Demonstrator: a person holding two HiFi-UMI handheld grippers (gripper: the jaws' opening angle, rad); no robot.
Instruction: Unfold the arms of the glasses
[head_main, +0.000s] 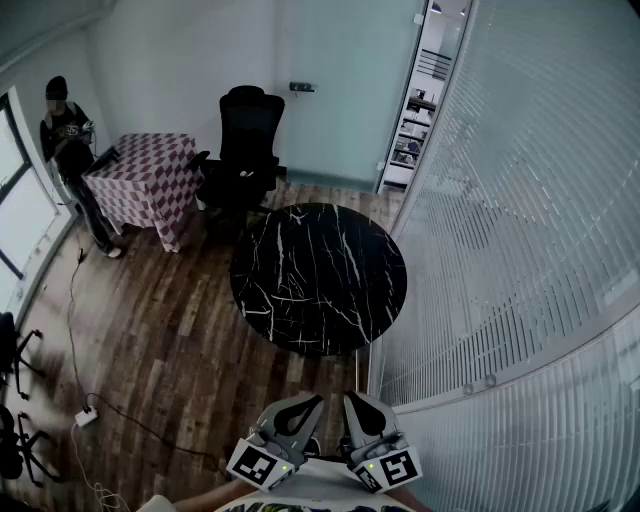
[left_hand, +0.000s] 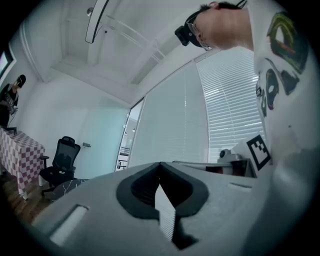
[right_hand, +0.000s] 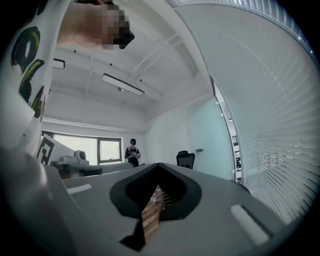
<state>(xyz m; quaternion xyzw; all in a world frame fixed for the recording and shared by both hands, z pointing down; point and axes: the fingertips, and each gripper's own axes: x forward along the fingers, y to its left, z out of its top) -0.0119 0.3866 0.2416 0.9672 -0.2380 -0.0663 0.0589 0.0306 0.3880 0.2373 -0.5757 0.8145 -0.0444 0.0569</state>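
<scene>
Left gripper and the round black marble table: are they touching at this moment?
Apart. The head view shows the left gripper low by the person's body, with wooden floor between it and the table.

The left gripper (left_hand: 160, 170) has its jaws pressed together with nothing between them. Beyond it are blinds (left_hand: 227, 105), a chair (left_hand: 60, 162) and a checked table (left_hand: 20, 155).

Ahead of the left gripper (head_main: 312, 403) and right gripper (head_main: 352, 400), wooden plank floor (head_main: 180, 330) lies open up to the round black marble table (head_main: 318, 277). A wall of white slatted blinds (head_main: 520, 250) hems the right side, just beside the table. A black office chair (head_main: 243, 150) stands behind it. A small white plug block (head_main: 86, 416) with thin cables lies at left.
</scene>
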